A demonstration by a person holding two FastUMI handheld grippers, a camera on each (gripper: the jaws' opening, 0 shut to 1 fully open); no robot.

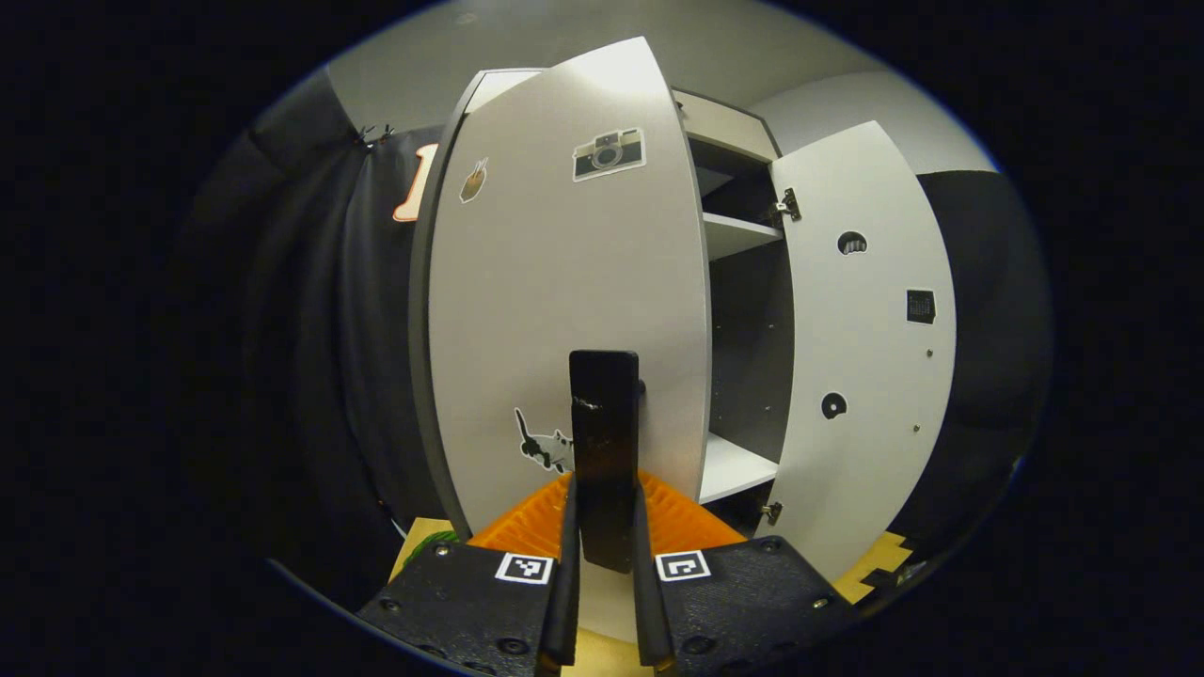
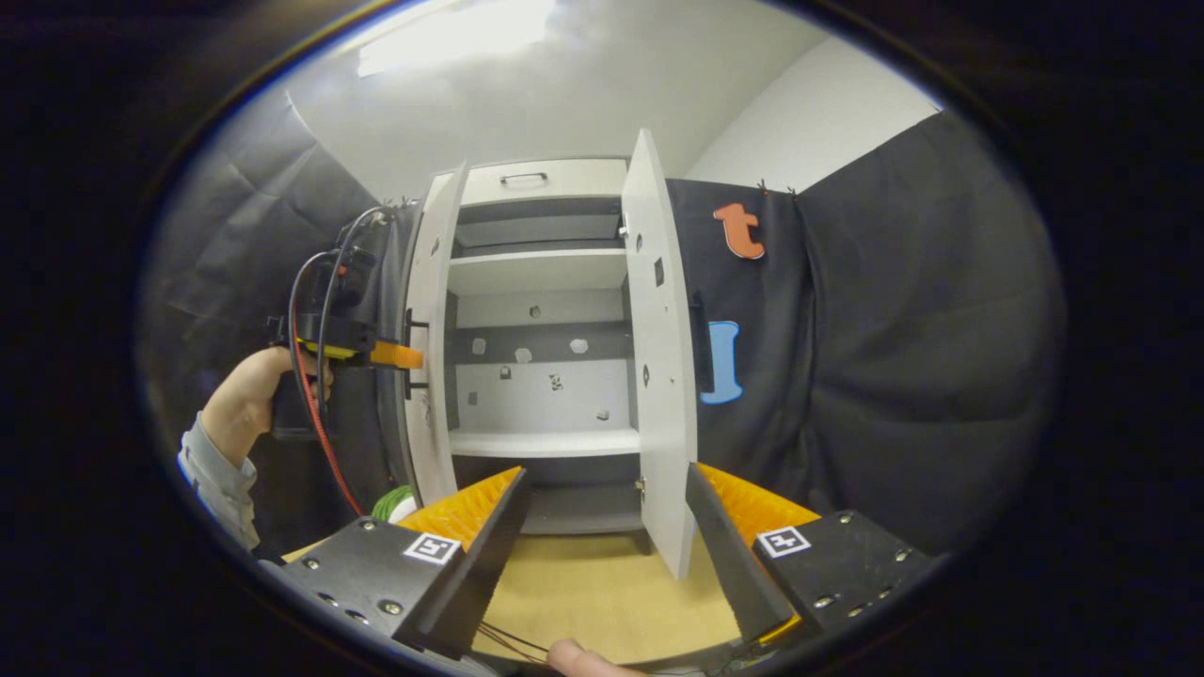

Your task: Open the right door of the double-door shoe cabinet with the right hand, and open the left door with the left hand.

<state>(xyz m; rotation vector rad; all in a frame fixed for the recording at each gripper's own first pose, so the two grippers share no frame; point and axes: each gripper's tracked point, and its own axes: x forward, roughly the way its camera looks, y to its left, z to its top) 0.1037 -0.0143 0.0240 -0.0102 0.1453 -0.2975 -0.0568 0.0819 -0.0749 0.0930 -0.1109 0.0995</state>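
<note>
In the left gripper view, the left gripper (image 1: 605, 564) has its two fingers drawn close together with the black handle (image 1: 604, 451) of the left door (image 1: 564, 310) between them — both fingers press against its sides. That door stands partly swung out, its front face toward the camera, with a camera sticker (image 1: 609, 153) near the top and a cat sticker (image 1: 541, 442) low down beside the handle. Past its edge the cabinet (image 1: 729, 132) interior shows, with a white shelf (image 1: 738, 233) up high and another (image 1: 736, 465) lower. The right door (image 1: 865, 348) hangs wide open, its inner face showing round holes and a hinge (image 1: 786, 205) at the top.

In the right gripper view, the right gripper (image 2: 602, 545) is spread wide and holds nothing — wooden floor (image 2: 602, 583) shows between its fingers. The cabinet (image 2: 541, 183) stands ahead with both doors open. The right door (image 2: 661, 357) juts toward the camera, its lower edge near the right finger (image 2: 729, 555); whether they touch cannot be told. The left door (image 2: 431, 338) is angled outward, and the left gripper (image 2: 404, 355) meets its handle (image 2: 412, 353) from the outside, held by a hand (image 2: 249, 400) with a pale sleeve (image 2: 214, 480) and a red cable (image 2: 315, 414) hanging from it. Inside, shelves and a back wall with small marks are visible. A green cord (image 2: 393, 503) lies at the foot of the left door.
</note>
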